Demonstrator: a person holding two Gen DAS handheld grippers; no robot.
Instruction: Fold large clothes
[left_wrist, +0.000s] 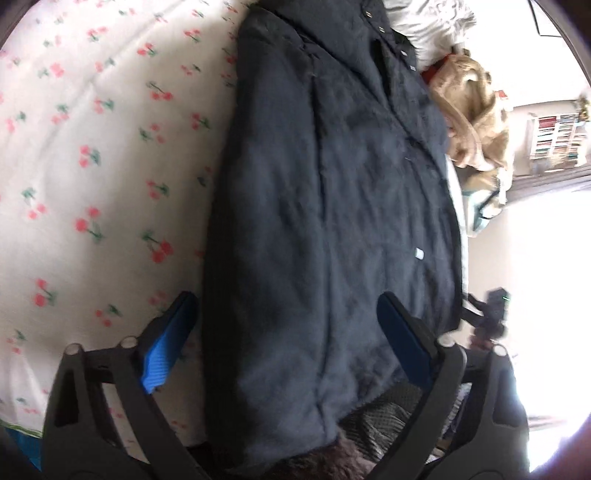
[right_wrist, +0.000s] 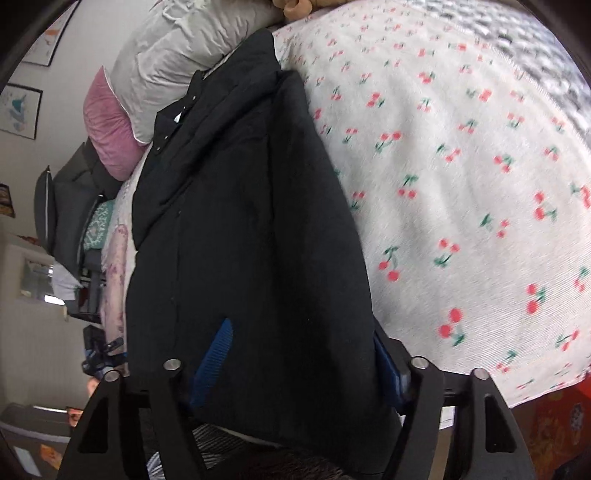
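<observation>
A large dark navy coat (left_wrist: 332, 206) lies lengthwise on a white bedspread with red cherries (left_wrist: 92, 147), its sides folded in, snaps along the front. My left gripper (left_wrist: 288, 325) is open with the jaws wide apart, its blue pads (left_wrist: 170, 343) standing either side of the coat's near end, above it. In the right wrist view the same coat (right_wrist: 251, 229) fills the middle. My right gripper (right_wrist: 303, 354) is open wide, and the coat's near end lies between its blue pads (right_wrist: 214, 362), partly covering them.
A tan plush toy (left_wrist: 476, 125) and white pillows (left_wrist: 432, 22) lie at the head of the bed. A pink cushion (right_wrist: 110, 129) and a grey pillow (right_wrist: 184, 48) show in the right wrist view. The bedspread (right_wrist: 461, 184) spreads wide beside the coat. A shelf (left_wrist: 557, 140) stands far off.
</observation>
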